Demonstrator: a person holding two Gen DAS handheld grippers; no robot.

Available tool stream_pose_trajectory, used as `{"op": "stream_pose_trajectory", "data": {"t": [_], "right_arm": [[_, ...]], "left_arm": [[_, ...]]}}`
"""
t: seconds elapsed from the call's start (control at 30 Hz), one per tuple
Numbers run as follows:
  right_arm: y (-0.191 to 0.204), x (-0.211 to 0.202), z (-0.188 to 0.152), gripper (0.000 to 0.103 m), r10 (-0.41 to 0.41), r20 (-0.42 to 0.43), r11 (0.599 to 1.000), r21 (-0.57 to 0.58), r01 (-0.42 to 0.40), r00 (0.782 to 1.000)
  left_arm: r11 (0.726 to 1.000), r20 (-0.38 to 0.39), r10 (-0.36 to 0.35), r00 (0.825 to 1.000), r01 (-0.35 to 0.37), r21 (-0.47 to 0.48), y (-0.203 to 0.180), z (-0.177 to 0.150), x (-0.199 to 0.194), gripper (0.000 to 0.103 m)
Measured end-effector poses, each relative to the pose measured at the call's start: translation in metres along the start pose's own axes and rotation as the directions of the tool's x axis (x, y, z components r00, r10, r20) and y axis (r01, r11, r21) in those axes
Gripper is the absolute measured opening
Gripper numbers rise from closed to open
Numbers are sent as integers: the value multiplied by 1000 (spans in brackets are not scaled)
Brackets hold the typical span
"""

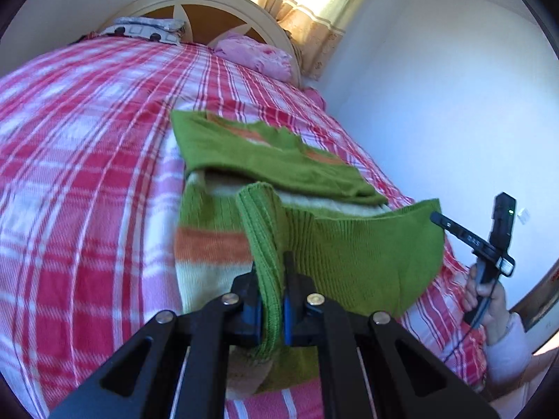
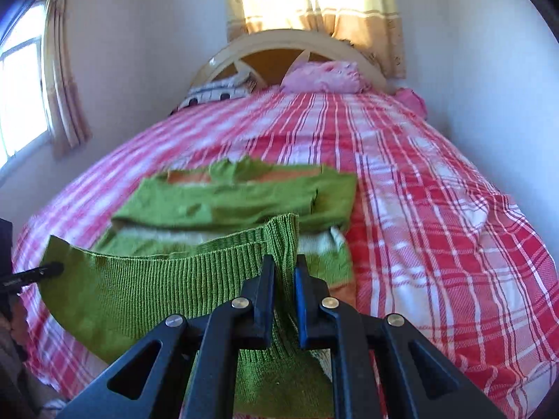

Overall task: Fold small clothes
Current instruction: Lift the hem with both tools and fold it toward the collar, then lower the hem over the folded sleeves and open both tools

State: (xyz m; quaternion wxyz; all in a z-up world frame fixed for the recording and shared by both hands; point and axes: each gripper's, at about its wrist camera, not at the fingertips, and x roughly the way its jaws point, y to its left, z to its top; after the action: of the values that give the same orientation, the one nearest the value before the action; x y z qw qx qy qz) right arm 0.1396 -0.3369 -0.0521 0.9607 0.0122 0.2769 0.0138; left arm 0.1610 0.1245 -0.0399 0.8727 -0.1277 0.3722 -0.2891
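A small green knit sweater [image 1: 244, 150] with orange and cream stripes lies on the red plaid bed; its sleeves are folded across the body. My left gripper [image 1: 270, 279] is shut on one corner of the ribbed green hem [image 1: 349, 251], lifted off the bed. My right gripper [image 2: 283, 272] is shut on the other hem corner [image 2: 279, 241]. The hem [image 2: 157, 286] hangs stretched between the two grippers. The right gripper also shows in the left wrist view [image 1: 436, 217], and the left gripper's tip shows in the right wrist view [image 2: 57, 267].
The bed [image 2: 436, 209] has a curved cream headboard [image 2: 297, 40] at the far end with a pink pillow [image 2: 325, 76] and a patterned pillow [image 2: 216, 92]. A white wall [image 1: 436, 104] runs along the bed's right side. A window [image 2: 21, 97] is at left.
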Motion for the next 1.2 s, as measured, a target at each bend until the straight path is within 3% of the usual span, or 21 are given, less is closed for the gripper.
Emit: {"op": "stream_pose_trajectory", "data": {"t": [0.1, 0.37, 0.57, 0.73, 0.93, 1.03, 1.07, 1.2], "right_arm": [[9, 9, 7, 10, -70, 2, 995, -68, 70, 998], [5, 40, 62, 10, -108, 68, 988, -107, 114, 992], [-6, 93, 108, 10, -174, 86, 977, -114, 183, 981], [-13, 139, 140, 10, -223, 87, 968, -100, 231, 971], [-26, 211, 140, 10, -242, 21, 969, -51, 243, 970], [-36, 240, 122, 10, -257, -37, 966, -49, 255, 966], [-38, 245, 118, 10, -250, -55, 968, -41, 248, 967], [-47, 259, 114, 10, -218, -115, 976, -16, 218, 969]], "left_arm": [[1000, 2, 23, 1000, -23, 9, -4, 15, 9, 9], [999, 54, 50, 997, -49, -24, 2, 80, 36, 9], [996, 75, 69, 995, -64, -66, 14, 136, 77, 9], [993, 71, 92, 993, -86, -84, 26, 165, 115, 9], [974, 63, 172, 983, -160, -161, 55, 169, 166, 9], [944, -1, 290, 957, -286, -163, 70, 156, 194, 7], [938, -33, 295, 955, -296, -178, 75, 153, 201, 8], [932, -44, 292, 955, -295, -213, 84, 152, 200, 15]]}}
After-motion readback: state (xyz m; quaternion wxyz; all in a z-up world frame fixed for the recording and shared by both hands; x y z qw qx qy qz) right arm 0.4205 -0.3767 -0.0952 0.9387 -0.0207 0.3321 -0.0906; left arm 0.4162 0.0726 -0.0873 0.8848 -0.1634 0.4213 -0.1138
